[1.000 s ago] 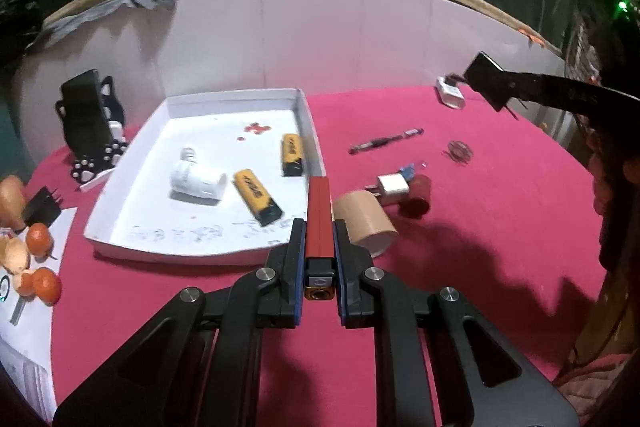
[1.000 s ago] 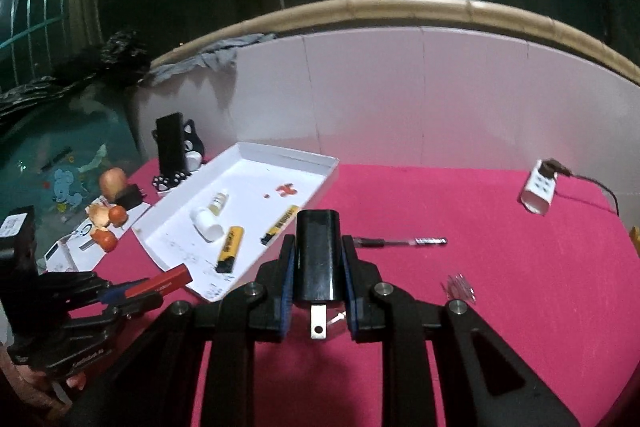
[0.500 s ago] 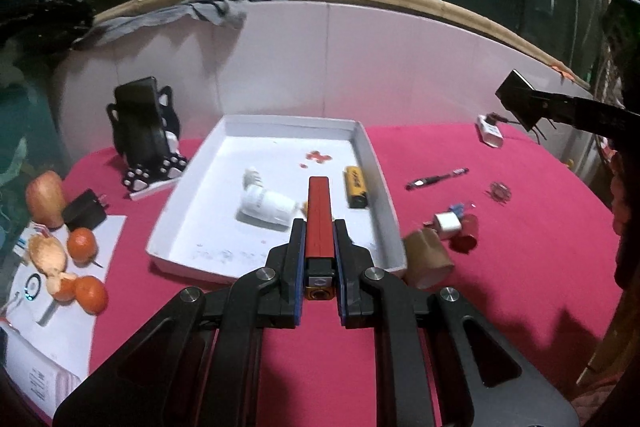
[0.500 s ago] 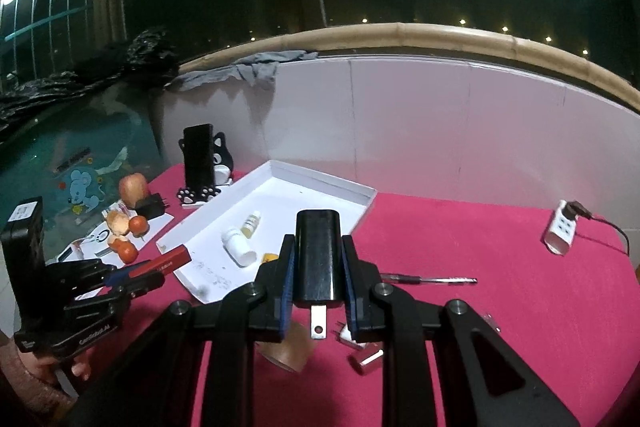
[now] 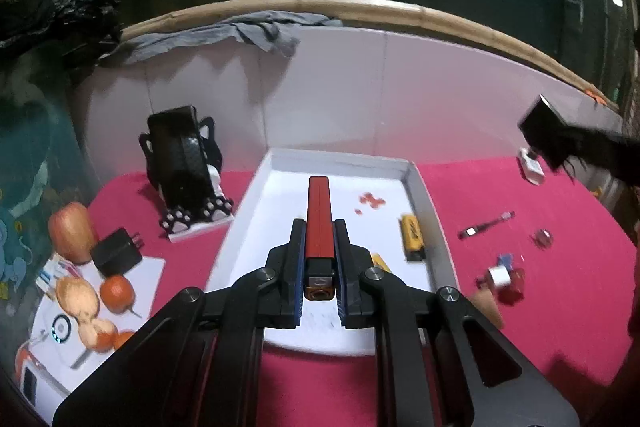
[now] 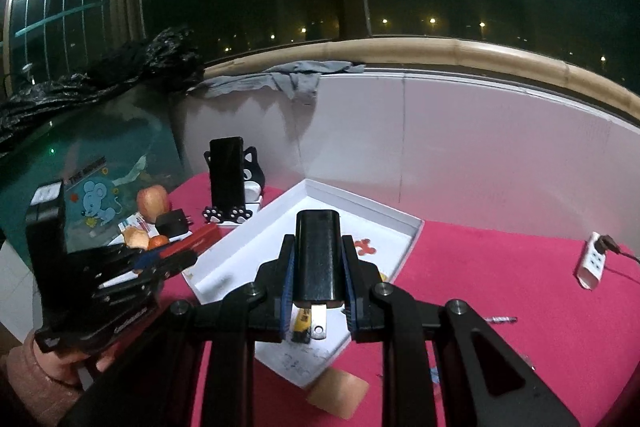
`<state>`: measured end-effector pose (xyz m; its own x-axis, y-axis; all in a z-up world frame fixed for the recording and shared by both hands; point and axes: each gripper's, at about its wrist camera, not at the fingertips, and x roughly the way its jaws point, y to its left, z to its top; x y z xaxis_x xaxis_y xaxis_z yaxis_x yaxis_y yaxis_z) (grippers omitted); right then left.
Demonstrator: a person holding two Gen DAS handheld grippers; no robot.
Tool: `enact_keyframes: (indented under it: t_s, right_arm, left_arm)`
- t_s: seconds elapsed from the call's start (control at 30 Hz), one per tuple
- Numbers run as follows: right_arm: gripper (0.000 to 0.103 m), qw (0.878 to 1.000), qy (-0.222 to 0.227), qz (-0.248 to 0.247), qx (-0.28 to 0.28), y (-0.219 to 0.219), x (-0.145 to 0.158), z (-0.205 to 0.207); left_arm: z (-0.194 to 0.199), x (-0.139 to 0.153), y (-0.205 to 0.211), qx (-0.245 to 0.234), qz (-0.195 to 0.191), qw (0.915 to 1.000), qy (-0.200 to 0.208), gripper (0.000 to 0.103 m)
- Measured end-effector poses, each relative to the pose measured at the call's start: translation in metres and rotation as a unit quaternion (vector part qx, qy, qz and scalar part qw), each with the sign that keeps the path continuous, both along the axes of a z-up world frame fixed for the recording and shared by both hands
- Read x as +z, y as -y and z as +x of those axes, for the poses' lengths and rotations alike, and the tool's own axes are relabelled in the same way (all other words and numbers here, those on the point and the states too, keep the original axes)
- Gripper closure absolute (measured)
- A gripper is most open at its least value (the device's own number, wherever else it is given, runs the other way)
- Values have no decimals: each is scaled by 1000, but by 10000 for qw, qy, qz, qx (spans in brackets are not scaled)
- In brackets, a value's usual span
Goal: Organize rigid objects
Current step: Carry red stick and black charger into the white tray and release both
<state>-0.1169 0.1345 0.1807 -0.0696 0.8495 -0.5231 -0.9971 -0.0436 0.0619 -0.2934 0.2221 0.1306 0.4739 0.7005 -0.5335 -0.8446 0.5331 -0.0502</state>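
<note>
Lighter (image 5: 412, 237) in tray (image 5: 434, 227)

The red bar (image 5: 319, 215) and the left gripper's fingers (image 5: 295, 259) are hiding part of the white tray (image 5: 420, 183) floor, and a yellow lighter (image 5: 380, 262) is peeking out only partly beside them. The tan roll (image 6: 338, 393) is showing only in part under the tray corner. Motion blur is smearing the small items (image 5: 502, 277) on the red cloth beyond telling.
</note>
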Motion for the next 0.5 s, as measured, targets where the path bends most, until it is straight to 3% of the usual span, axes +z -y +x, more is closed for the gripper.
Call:
enact_keyframes:
  t_s: [0.23, 0.5]
  right_arm:
    - [84, 9994, -102, -345, -24, -40, -16, -5]
    - [84, 9936, -229, -1085, -213, -96, -66, -8]
  left_arm:
    - [10, 0, -56, 281, -213, 9994, -69, 91]
    - [45, -47, -113, 470, -878, 9939, -469, 91]
